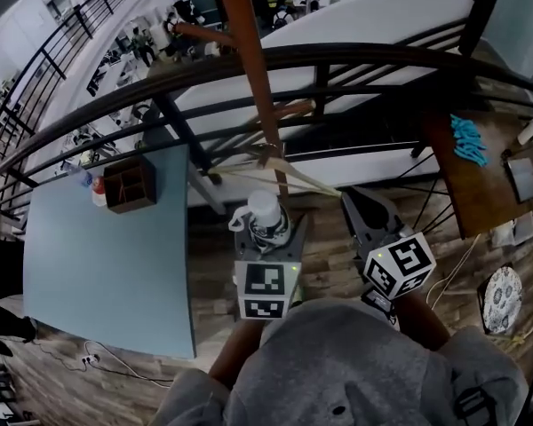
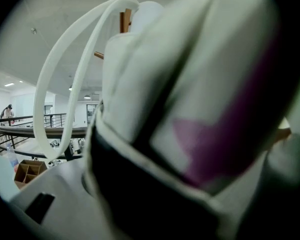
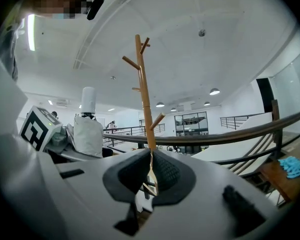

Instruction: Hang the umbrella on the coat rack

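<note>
Umbrella point(image 2: 190, 84) is sitting clamped in left gripper point(image 1: 266, 227); right gripper point(image 3: 150, 170), pinching its thin strap point(image 1: 307, 183), is risking it slipping before the coat rack point(image 3: 143, 84).

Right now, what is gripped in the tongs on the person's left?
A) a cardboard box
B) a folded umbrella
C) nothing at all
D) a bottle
B: the left tongs are closed on a folded white umbrella, which stands upright in them and fills the left gripper view.
</note>
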The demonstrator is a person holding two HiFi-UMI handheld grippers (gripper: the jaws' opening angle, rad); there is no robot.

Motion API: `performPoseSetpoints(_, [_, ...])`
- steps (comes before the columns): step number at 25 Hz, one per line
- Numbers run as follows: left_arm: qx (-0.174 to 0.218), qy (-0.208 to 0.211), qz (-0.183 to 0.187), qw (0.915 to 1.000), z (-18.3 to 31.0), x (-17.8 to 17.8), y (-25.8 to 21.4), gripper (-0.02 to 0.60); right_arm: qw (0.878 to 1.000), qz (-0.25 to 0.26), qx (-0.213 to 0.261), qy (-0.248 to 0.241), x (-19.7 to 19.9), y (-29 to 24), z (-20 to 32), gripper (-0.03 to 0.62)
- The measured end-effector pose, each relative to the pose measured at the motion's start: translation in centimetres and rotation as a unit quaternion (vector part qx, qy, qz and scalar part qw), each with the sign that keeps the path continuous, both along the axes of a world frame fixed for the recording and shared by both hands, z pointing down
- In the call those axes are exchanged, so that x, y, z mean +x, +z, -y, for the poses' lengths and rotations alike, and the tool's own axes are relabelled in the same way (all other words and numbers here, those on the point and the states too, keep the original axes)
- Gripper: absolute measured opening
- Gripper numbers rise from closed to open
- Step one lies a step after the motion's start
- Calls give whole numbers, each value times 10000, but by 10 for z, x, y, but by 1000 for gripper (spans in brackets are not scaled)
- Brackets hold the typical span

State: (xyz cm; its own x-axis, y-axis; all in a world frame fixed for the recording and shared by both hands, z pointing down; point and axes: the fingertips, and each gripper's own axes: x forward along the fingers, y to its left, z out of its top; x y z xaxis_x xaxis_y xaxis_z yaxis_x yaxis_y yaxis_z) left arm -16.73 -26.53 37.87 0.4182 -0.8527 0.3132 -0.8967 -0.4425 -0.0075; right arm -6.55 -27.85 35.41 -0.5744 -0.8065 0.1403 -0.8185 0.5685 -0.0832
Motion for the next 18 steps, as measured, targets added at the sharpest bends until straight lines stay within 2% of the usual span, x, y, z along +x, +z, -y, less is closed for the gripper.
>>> performPoseSetpoints(9, [22,322,4,9995,30,6,-2,298,9998,20,76,198,-4,0,31,26])
performPoseSetpoints(18, [-72,552,19,9984,51,28,0,298,9995,27,78,307,12,4,54,26])
